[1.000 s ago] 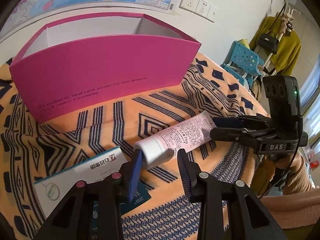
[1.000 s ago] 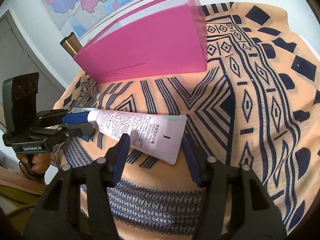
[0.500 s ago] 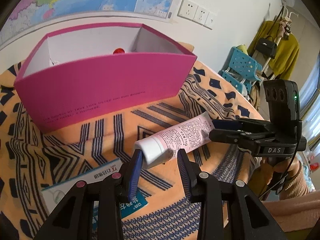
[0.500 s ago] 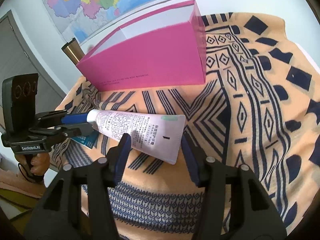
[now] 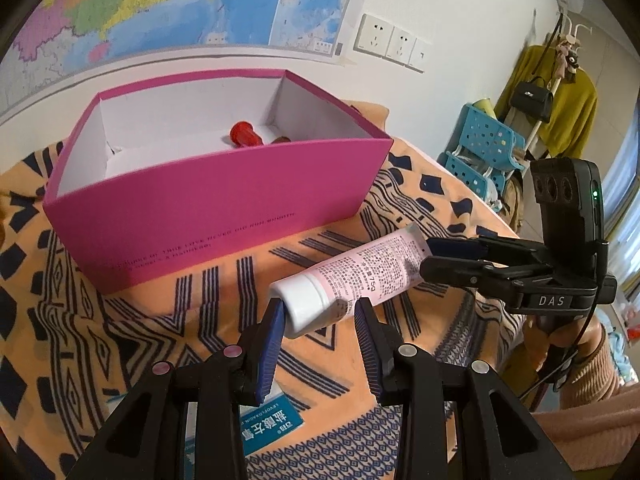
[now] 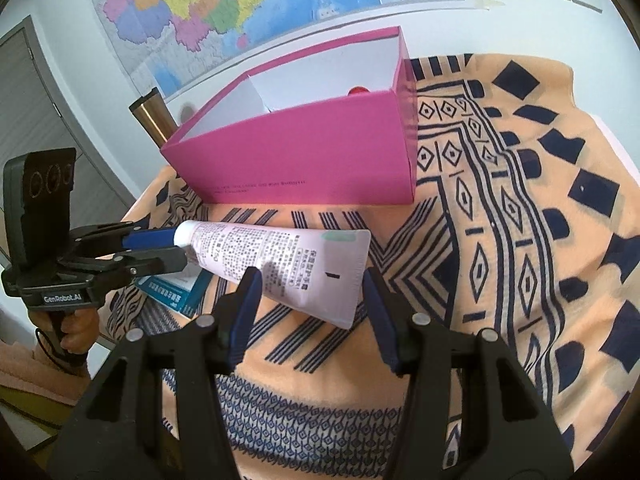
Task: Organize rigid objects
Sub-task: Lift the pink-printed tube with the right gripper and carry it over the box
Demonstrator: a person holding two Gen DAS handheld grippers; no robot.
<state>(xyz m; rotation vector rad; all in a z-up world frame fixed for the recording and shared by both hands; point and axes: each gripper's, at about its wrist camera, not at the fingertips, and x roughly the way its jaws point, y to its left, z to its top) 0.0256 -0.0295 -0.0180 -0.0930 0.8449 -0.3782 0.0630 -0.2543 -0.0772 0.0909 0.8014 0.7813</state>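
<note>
A white and pink tube (image 5: 360, 272) hangs above the patterned cloth, held at both ends. My left gripper (image 5: 318, 320) has its pads on the white cap end, and its jaws are opening slightly with the cap still between them. My right gripper (image 6: 310, 292) is shut across the tube's (image 6: 280, 256) flat crimped end. Each wrist view shows the other gripper: the right one (image 5: 428, 258) and the left one (image 6: 176, 246). Behind the tube stands an open pink box (image 5: 220, 208) (image 6: 300, 152) with a red-capped item (image 5: 244, 134) lying inside.
A teal and white carton (image 5: 272, 424) (image 6: 176, 292) lies on the orange and navy cloth (image 6: 520, 240) under my left gripper. A brass cylinder (image 6: 154, 120) stands behind the box. A blue chair (image 5: 484, 148) and a coat rack stand off to the right.
Both grippers have risen together with the tube between them. The views now look down into the pink box and show the red-capped item in it.
</note>
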